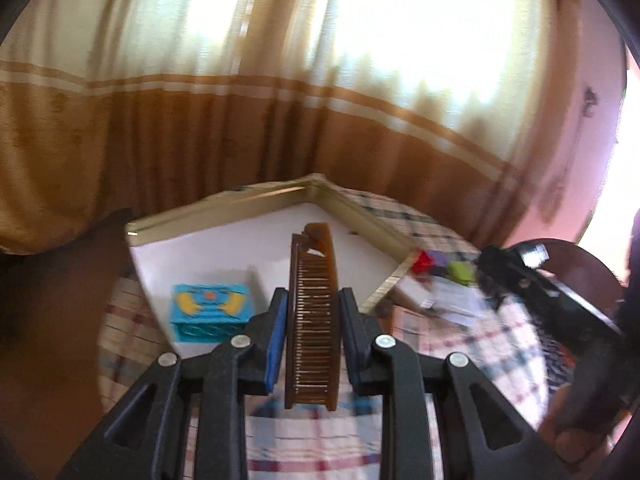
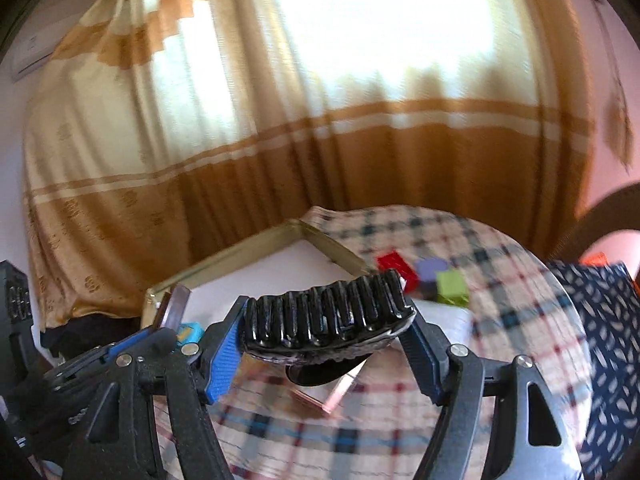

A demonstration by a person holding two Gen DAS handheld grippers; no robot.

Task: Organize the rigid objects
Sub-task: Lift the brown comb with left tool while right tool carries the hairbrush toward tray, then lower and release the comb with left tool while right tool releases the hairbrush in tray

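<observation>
My left gripper [image 1: 313,304] is shut on a brown comb [image 1: 313,320], held on edge above the near side of a shallow white tray [image 1: 224,248]. A blue box [image 1: 210,312] lies in the tray at the left. My right gripper [image 2: 326,328] is shut on a black hair claw clip [image 2: 328,316], held level above the checked tablecloth. The left gripper [image 2: 160,332] with the comb's end [image 2: 174,310] shows at the left of the right wrist view. The right gripper [image 1: 532,280] shows at the right of the left wrist view.
The tray [image 2: 256,248] sits on a round table with a checked cloth [image 2: 480,320]. Red [image 2: 396,266], purple [image 2: 432,270] and green [image 2: 452,286] blocks lie right of the tray. A white paper [image 1: 444,300] lies near them. A brown-and-cream curtain [image 1: 240,128] hangs behind.
</observation>
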